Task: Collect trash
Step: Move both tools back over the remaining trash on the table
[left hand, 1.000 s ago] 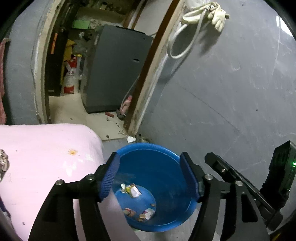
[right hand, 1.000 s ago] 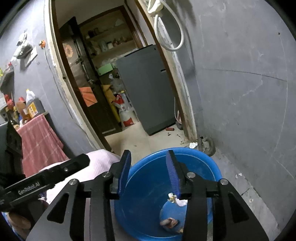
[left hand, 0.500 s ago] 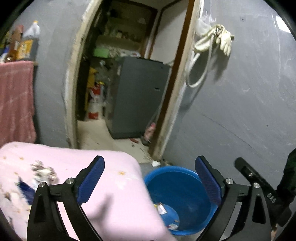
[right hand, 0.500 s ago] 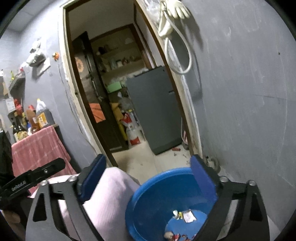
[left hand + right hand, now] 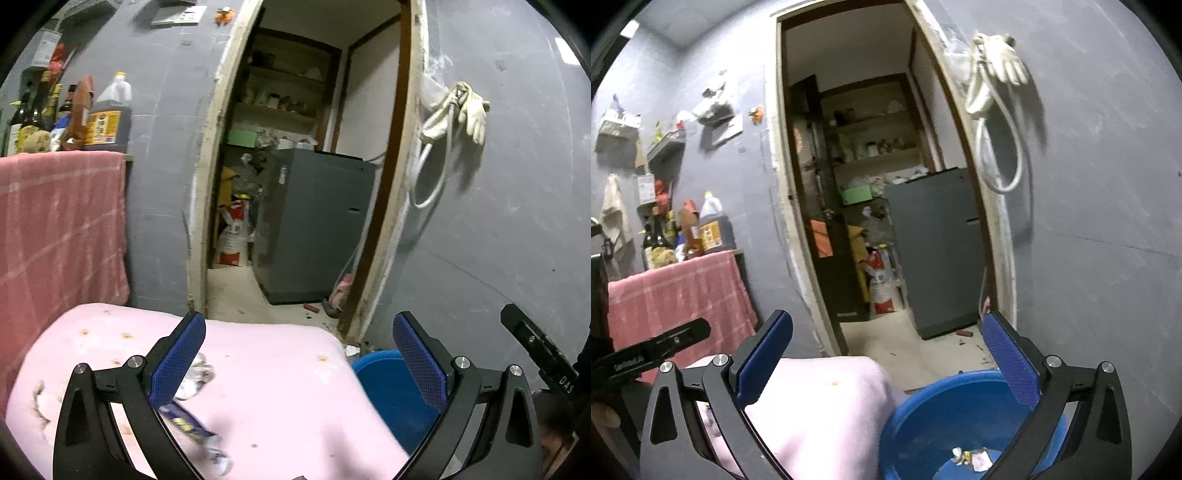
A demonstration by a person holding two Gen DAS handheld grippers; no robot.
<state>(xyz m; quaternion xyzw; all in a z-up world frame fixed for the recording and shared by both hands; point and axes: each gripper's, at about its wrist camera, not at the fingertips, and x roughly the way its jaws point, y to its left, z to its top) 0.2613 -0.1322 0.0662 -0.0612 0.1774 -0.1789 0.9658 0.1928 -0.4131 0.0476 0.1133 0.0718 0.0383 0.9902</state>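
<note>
A blue plastic tub (image 5: 945,417) stands on the floor beside a pink-covered surface (image 5: 280,398); scraps of trash (image 5: 971,456) lie on its bottom. In the left wrist view the tub (image 5: 388,391) peeks out past the pink edge. Loose trash lies on the pink cover: a crumpled clear wrapper (image 5: 195,373) and a blue and yellow wrapper (image 5: 188,424). My left gripper (image 5: 299,358) is open above the cover, nothing between its blue pads. My right gripper (image 5: 886,354) is open over the tub's rim, empty.
A doorway leads to a room with a grey fridge (image 5: 314,229) and a red-and-white sack (image 5: 232,240). A white hose and gloves (image 5: 458,110) hang on the grey wall. Bottles (image 5: 107,118) stand above a red towel (image 5: 55,229) at left.
Both grippers opened wide and rose away from the tub. The left one swung left over the pink cover; the right view tilted up toward the doorway.
</note>
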